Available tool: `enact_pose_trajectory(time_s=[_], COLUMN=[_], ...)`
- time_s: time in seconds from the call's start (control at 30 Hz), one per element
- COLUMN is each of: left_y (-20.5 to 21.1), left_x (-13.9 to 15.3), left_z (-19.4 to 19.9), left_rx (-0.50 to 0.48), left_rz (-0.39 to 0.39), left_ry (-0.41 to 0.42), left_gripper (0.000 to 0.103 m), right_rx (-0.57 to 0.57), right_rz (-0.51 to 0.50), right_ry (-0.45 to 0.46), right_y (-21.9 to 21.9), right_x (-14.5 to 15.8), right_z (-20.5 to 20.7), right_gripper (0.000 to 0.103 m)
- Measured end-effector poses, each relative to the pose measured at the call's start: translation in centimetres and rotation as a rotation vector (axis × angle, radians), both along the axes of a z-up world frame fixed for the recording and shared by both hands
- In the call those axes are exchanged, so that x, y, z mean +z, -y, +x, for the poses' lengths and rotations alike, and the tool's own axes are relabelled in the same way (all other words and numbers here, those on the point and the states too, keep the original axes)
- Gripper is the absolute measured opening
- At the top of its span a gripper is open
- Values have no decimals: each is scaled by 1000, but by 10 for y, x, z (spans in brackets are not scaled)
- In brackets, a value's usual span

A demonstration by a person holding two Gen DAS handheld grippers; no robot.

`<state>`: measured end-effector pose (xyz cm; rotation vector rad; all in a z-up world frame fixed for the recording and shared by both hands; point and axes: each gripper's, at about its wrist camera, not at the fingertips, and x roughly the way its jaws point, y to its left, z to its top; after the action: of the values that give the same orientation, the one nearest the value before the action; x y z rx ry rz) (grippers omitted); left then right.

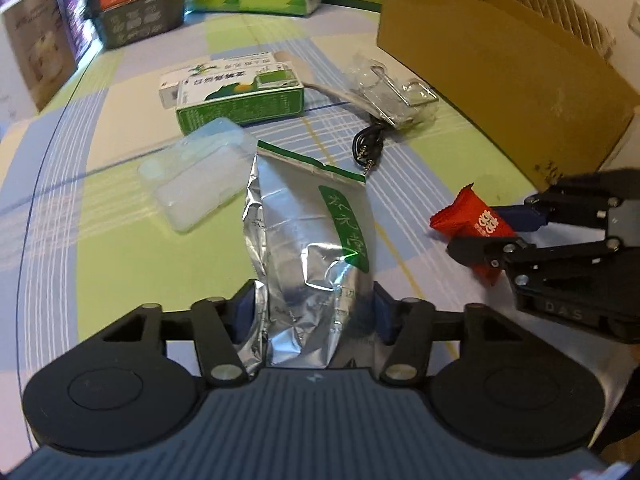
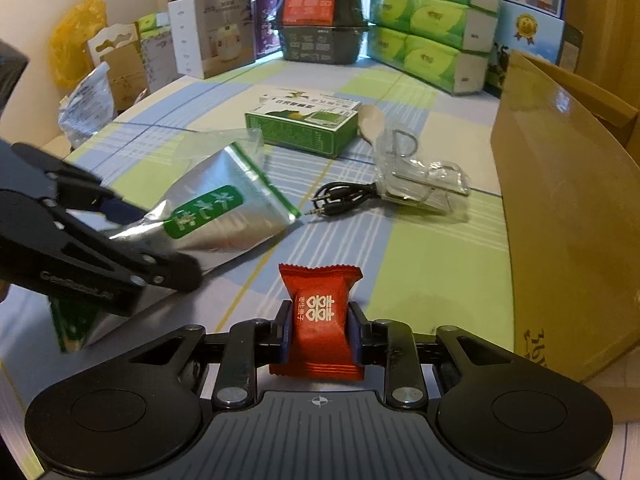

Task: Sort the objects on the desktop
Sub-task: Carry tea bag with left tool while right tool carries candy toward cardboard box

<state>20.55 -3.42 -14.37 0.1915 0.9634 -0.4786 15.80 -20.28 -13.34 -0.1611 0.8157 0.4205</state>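
Observation:
A silver foil pouch (image 1: 312,248) with a green label and green zip edge is clamped between the pads of my left gripper (image 1: 316,312); the same pouch (image 2: 216,216) lies slanted at the left of the right wrist view under my left gripper (image 2: 160,240). My right gripper (image 2: 318,332) is shut on a red candy packet (image 2: 318,320) with white characters. In the left wrist view that candy packet (image 1: 472,224) and my right gripper (image 1: 496,232) sit at the right, in front of the cardboard box (image 1: 512,76).
On the checked tablecloth lie a green-and-white carton (image 1: 236,96), a clear plastic case (image 1: 196,180), a black audio cable (image 1: 368,146), a clear bag of metal clips (image 1: 394,92) and a pale spoon (image 2: 370,120). Stacked tissue packs (image 2: 432,20) and boxes line the back.

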Motion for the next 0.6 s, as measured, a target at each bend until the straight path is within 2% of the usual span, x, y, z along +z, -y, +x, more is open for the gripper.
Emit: enact_pose_trajectory(time_s=[0.2,0.37,0.6], left_y=[-12,-7,-5], left_x=[4,13,37], left_z=[-20,-47,-85], left_rx=[84,130,211], left_rz=[-76,-86,-127], left_ry=[-49,-66,-19], left_gripper=[47,47,47], right_rx=[-36,-60,-113], right_rz=[34,57,84], right_ry=[8,22,33], right_y=[7,7,13], right_x=[11,22,37], right_z=[-15,-38,-74], right_gripper=[24,24,24])
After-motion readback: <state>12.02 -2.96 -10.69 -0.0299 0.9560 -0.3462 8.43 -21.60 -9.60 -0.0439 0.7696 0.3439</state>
